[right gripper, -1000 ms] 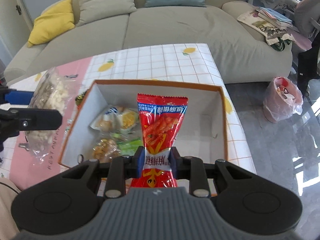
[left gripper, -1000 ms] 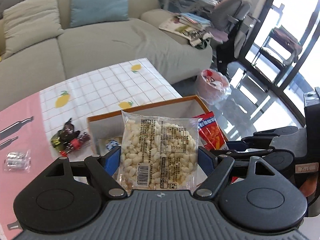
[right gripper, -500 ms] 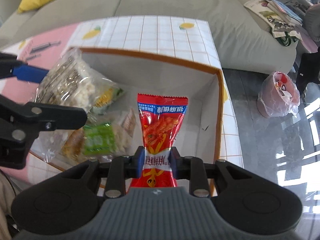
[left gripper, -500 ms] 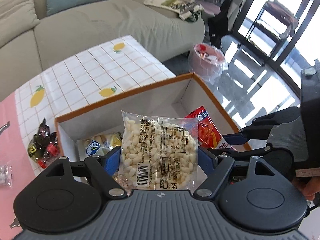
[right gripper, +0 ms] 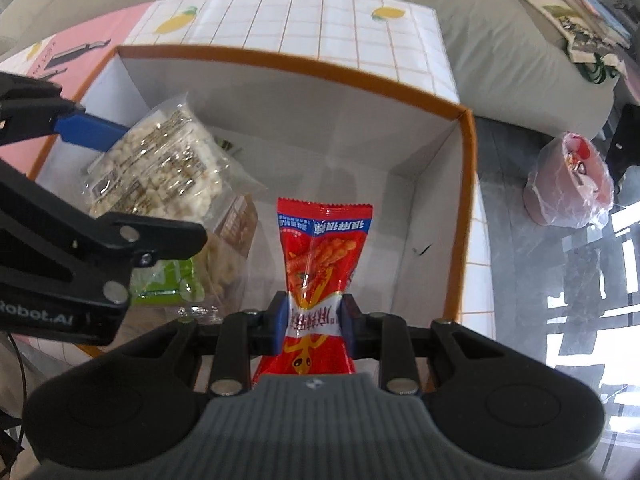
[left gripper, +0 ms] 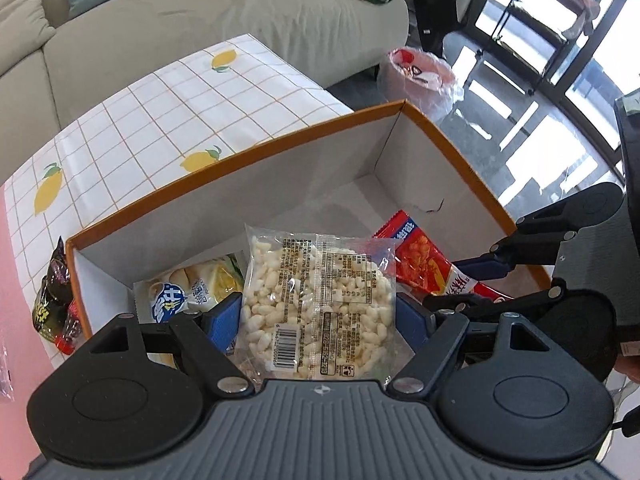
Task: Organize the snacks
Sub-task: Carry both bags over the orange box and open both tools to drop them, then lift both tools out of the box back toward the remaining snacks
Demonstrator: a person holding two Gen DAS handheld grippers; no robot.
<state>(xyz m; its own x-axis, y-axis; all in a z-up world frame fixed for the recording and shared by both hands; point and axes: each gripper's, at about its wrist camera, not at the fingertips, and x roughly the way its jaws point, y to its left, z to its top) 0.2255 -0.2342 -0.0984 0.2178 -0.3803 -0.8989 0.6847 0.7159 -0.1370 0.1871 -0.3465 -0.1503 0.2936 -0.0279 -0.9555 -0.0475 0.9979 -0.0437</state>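
My left gripper [left gripper: 318,320] is shut on a clear bag of white puffed rice [left gripper: 316,300], its blue pads pressing both sides, held over the left half of the orange-rimmed white box [left gripper: 280,144]. The same rice bag [right gripper: 160,164] shows at the left of the right wrist view. My right gripper [right gripper: 313,316] is shut on a red snack packet [right gripper: 320,248], pinching its waist, above the bare right part of the box [right gripper: 466,168]. The red packet [left gripper: 424,264] appears beside the rice bag in the left wrist view. Several wrapped snacks [left gripper: 192,288] lie on the box floor.
The box sits on a lemon-print tablecloth [left gripper: 168,112] with a pink part at the left. Dark wrapped sweets [left gripper: 54,304] lie outside the box's left wall. A sofa [left gripper: 180,16] stands behind; a pink bagged bin [left gripper: 420,74] is on the floor to the right.
Both grippers have come down and forward with their packets, from above the box's near edge to over its inside. The box now fills both views. Neither grip has changed.
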